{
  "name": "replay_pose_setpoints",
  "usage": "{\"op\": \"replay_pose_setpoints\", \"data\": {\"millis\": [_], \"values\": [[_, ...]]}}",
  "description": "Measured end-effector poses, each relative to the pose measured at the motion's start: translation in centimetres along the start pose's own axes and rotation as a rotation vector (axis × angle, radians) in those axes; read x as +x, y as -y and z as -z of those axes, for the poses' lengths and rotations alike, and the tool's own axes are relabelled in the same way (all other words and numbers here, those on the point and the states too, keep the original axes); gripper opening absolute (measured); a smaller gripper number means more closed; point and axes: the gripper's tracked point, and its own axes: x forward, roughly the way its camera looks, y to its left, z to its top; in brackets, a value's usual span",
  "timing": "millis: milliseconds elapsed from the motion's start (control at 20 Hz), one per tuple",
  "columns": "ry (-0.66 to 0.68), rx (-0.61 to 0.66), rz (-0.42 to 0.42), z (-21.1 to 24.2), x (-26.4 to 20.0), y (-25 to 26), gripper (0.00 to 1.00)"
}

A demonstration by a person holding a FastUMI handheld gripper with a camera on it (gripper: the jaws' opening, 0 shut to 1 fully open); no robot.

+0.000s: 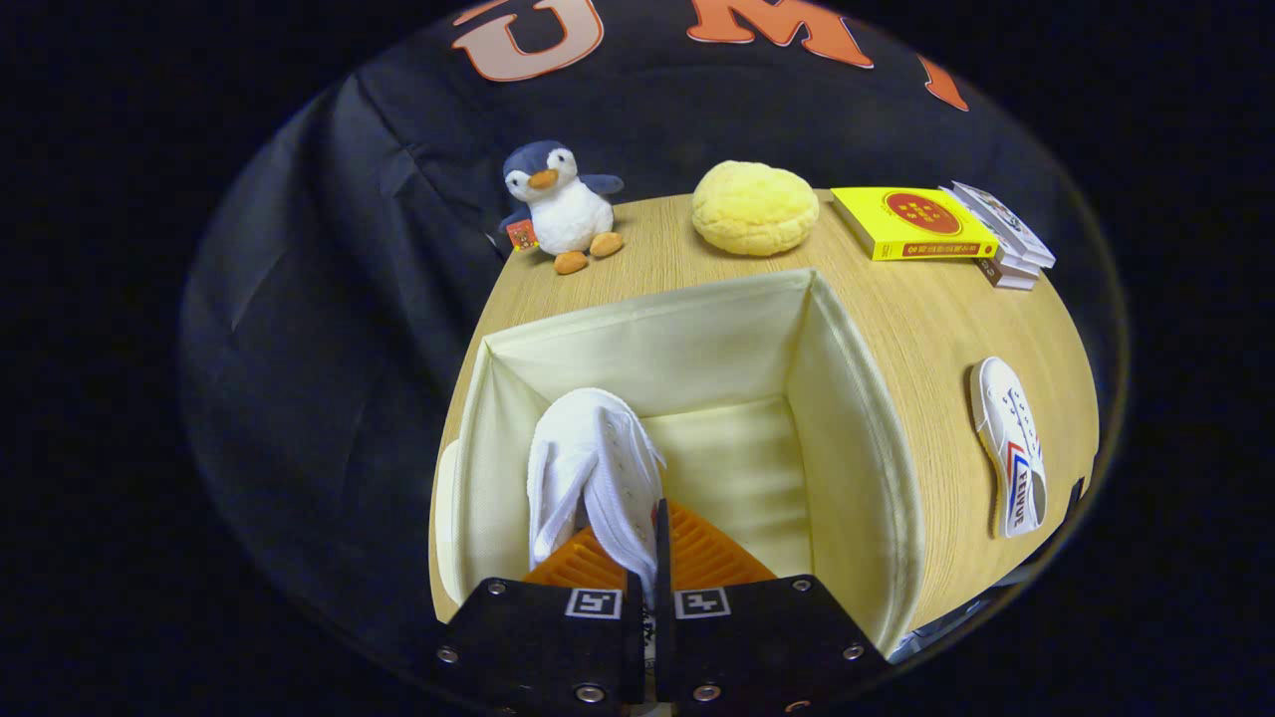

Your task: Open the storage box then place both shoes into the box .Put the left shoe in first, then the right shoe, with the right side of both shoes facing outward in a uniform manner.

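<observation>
Step in hand: first shoe [594,468] going in. Tongs [647,543] clamped narrow on it, both fingers pressing, shoe hanging toe-first inside the open box [857,418], near its left wall. Second shoe [1011,448] lies on the surface [936,309] right of box. Next: lower, release, check the side facing out, then fetch the other
</observation>
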Motion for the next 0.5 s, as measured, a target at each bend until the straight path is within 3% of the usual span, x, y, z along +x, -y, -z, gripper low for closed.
{"op": "replay_pose_setpoints", "data": {"millis": [50,100,250,350,500], "values": [[-0.033,-0.001,-0.032,0.5,0.1,-0.7,0.07],[-0.055,0.001,-0.076,0.8,-0.1,-1.6,0.16],[-0.017,-0.024,-0.172,-0.6,-1.8,-2.4,0.24],[0.012,-0.053,-0.198,-1.3,-3.4,-1.4,0.3],[0.095,-0.079,-0.195,-3.2,-5.8,1.5,0.5]]}}
